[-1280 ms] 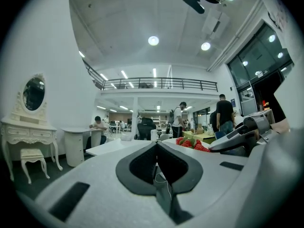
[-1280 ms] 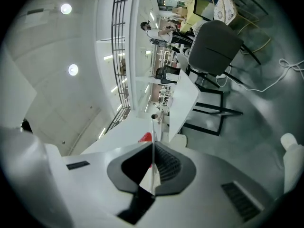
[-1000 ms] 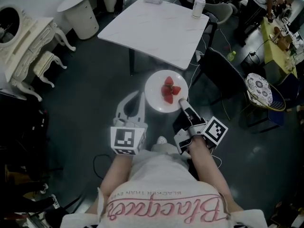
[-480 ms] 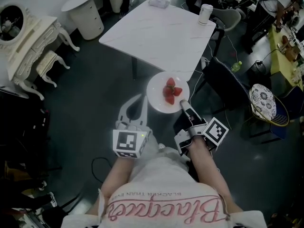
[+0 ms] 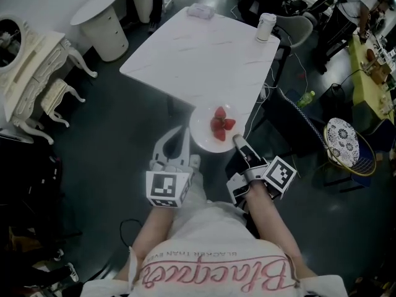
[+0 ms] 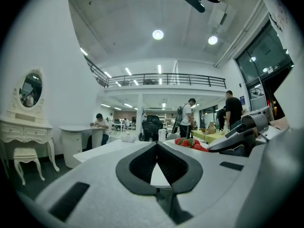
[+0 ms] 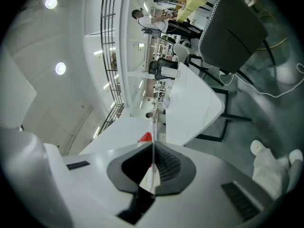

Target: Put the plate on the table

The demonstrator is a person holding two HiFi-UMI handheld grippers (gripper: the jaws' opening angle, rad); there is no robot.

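A white plate [image 5: 204, 135] with red strawberries [image 5: 219, 122] is held in the air at the near edge of the white table [image 5: 204, 48]. My right gripper [image 5: 236, 140] is shut on the plate's near right rim. In the right gripper view the plate [image 7: 118, 139] runs edge-on between the jaws of the right gripper [image 7: 152, 146], with a strawberry [image 7: 146, 137] beyond. My left gripper [image 5: 180, 131] hangs just left of the plate, shut, with nothing in it. In the left gripper view, beyond the left gripper [image 6: 157, 147], lie the strawberries [image 6: 190, 143].
On the table's far side stand a white cup [image 5: 265, 26] and a small pale packet [image 5: 200, 10]. A dark chair [image 5: 297, 122] stands right of the table, a round patterned seat [image 5: 343, 138] beyond it. White vanity furniture [image 5: 31, 73] stands at the left. People are in the background.
The plate and both grippers have come closer to the table; the plate's far rim now meets the table's near edge. The right gripper's hold is unchanged.
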